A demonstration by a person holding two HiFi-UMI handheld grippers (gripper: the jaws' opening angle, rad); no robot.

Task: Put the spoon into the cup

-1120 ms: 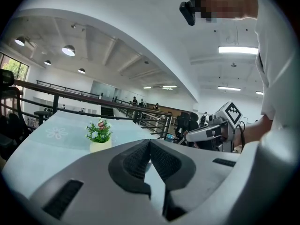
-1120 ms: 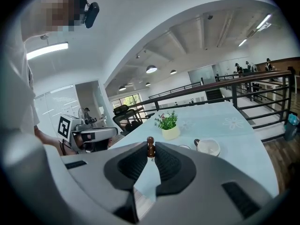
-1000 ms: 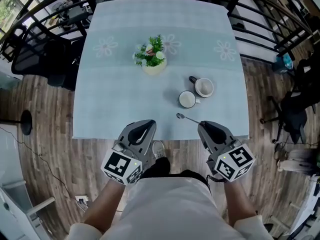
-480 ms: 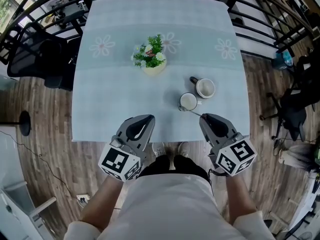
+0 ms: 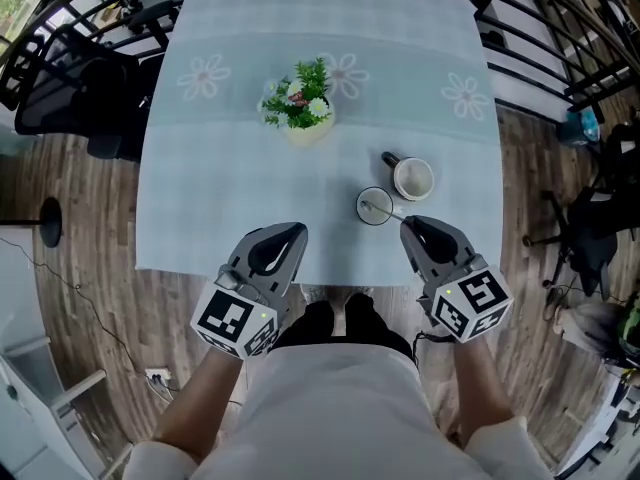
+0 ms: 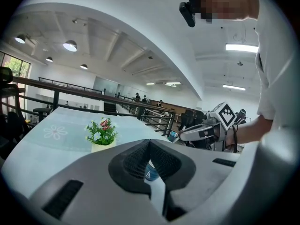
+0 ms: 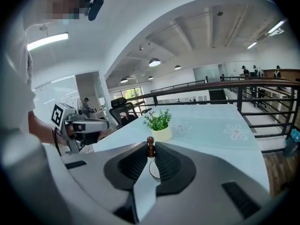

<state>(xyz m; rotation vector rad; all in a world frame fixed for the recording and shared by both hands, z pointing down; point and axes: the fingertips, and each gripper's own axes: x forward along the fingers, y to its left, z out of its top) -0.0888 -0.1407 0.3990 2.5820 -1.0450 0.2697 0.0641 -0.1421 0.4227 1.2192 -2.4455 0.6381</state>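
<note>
My right claw was pinched almost closed on the brown handle tip of the one spoon. My left claw was closed on nothing. There were two white cups: the nearer cup had the spoon's bowl inside its rim, and the farther cup looked empty. One potted plant stood on the pale blue tablecloth, with wood floor and black railing around.

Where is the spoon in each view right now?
Head view: spoon at the mouth of the near cup, off the tips of the right gripper.
Left gripper view: cannot make it out.
Right gripper view: centre, its handle pinched between the jaws.
Shared landmark: the potted plant.
</note>
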